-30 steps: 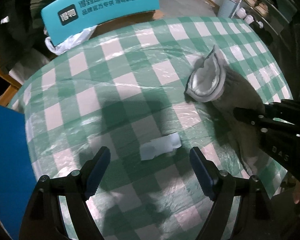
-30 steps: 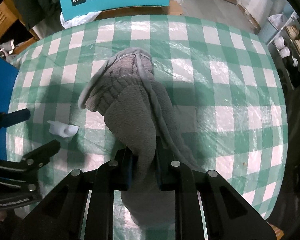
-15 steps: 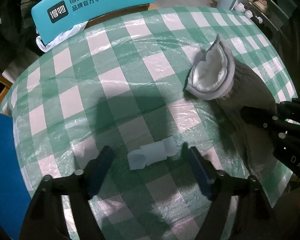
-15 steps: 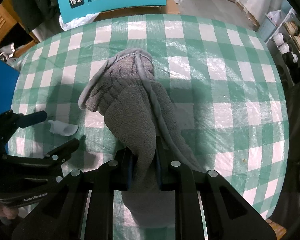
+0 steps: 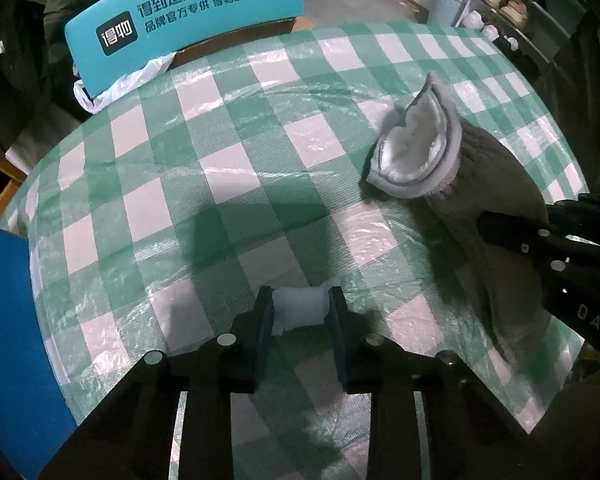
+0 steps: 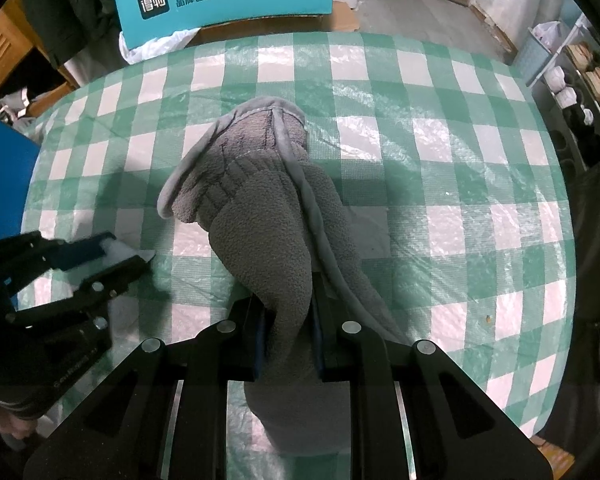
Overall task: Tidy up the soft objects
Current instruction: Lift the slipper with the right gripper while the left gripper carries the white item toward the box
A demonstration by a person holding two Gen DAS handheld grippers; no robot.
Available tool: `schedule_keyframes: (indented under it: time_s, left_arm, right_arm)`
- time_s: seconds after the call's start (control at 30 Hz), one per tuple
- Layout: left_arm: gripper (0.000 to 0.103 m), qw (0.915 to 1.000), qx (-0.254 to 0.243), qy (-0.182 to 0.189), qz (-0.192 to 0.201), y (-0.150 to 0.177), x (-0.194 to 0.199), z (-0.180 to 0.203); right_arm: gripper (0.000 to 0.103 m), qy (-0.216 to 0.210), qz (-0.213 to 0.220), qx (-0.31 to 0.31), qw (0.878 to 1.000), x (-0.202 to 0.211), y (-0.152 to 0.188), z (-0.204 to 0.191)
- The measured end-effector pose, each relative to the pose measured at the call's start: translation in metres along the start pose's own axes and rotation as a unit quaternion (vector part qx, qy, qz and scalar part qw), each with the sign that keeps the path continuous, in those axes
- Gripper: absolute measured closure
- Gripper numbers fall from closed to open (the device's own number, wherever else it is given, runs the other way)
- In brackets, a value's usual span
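A small white soft wad (image 5: 298, 310) lies on the green-and-white checked tablecloth (image 5: 220, 184), and my left gripper (image 5: 299, 312) is shut on it, its blue pads pressing both sides. In the right wrist view the same wad (image 6: 118, 251) shows between the left gripper's fingers (image 6: 80, 254) at the left. A grey fleece glove (image 6: 260, 216) with a white furry lining (image 5: 414, 152) rests on the cloth, cuff pointing away. My right gripper (image 6: 288, 332) is shut on the glove's finger end; that end is hidden below the jaws.
A teal sign with white characters (image 5: 188, 12) stands past the table's far edge, with a white plastic bag (image 5: 116, 88) under it. A blue panel (image 5: 4, 320) borders the left. Shelves with cups (image 6: 568, 84) stand at the right. A hand (image 6: 0, 420) holds the left gripper.
My left gripper came down over the white wad and its jaws went from wide apart to shut on it. The right gripper and the glove stayed put.
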State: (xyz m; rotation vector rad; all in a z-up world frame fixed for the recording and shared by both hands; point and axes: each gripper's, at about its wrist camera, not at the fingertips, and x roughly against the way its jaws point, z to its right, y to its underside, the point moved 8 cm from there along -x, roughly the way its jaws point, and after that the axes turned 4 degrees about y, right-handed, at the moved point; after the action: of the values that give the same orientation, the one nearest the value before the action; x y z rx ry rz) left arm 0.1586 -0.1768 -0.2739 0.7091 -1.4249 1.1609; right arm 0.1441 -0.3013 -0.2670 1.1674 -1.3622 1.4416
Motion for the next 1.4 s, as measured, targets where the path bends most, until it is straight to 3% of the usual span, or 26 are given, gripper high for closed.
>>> schedule_keyframes:
  time_s: [1.4]
  left_arm:
    - [0.080, 0.9945, 0.027, -0.057, 0.083, 0.017, 0.120, -0.024]
  right_arm:
    - [0.088, -0.036, 0.103, 0.045, 0.993, 0.113, 0.004, -0.045]
